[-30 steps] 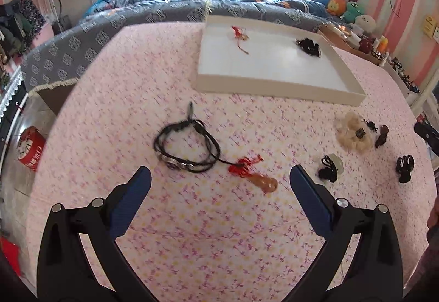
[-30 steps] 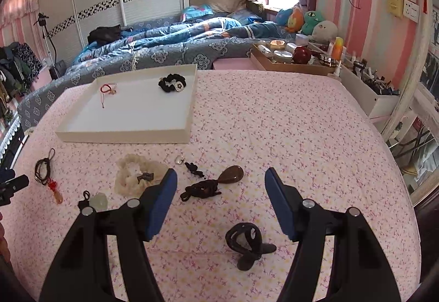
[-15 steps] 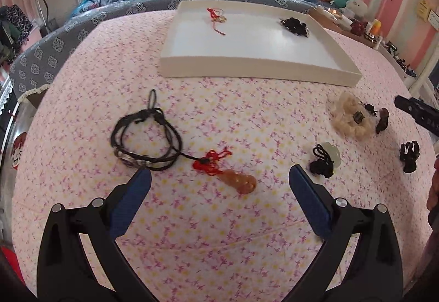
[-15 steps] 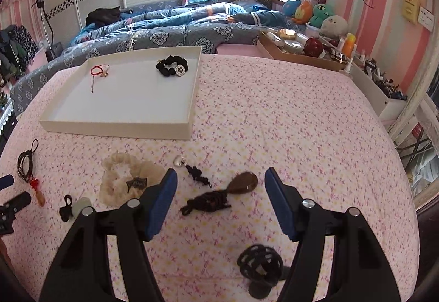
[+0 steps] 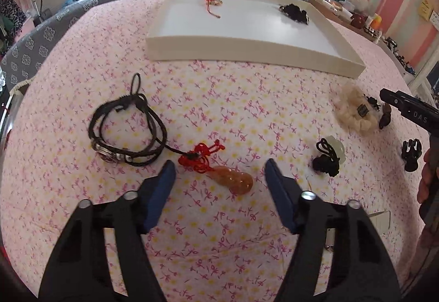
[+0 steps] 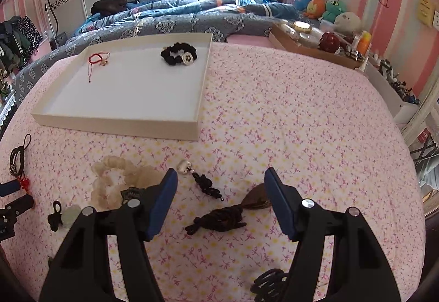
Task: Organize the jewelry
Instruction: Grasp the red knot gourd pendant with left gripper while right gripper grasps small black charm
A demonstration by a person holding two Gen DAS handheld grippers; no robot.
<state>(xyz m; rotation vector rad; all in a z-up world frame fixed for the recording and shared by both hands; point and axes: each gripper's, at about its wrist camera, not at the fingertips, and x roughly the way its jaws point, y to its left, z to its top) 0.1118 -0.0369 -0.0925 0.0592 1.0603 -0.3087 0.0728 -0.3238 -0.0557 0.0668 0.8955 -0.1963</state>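
My left gripper (image 5: 219, 173) is open, its jaws either side of an orange gourd pendant (image 5: 233, 181) with a red knotted cord (image 5: 201, 155), just above the pink cloth. A black cord bracelet (image 5: 127, 131) lies to its left. My right gripper (image 6: 221, 181) is open over a black knotted cord with a brown pendant (image 6: 219, 219) and a small silver charm on a black knot (image 6: 203, 181). A white tray (image 6: 118, 120) holds a red string bracelet (image 6: 97, 59) and a black scrunchie (image 6: 178, 55).
A cream scrunchie (image 5: 355, 112), a pale jade piece on a black cord (image 5: 329, 153) and a black hair claw (image 5: 410, 153) lie on the cloth at right. Another black claw (image 6: 270, 285) sits under my right gripper. A bed and a cluttered shelf stand beyond the table.
My left gripper has moved forward and down to the gourd pendant and narrowed around it. My right gripper has moved forward over the black knotted cord.
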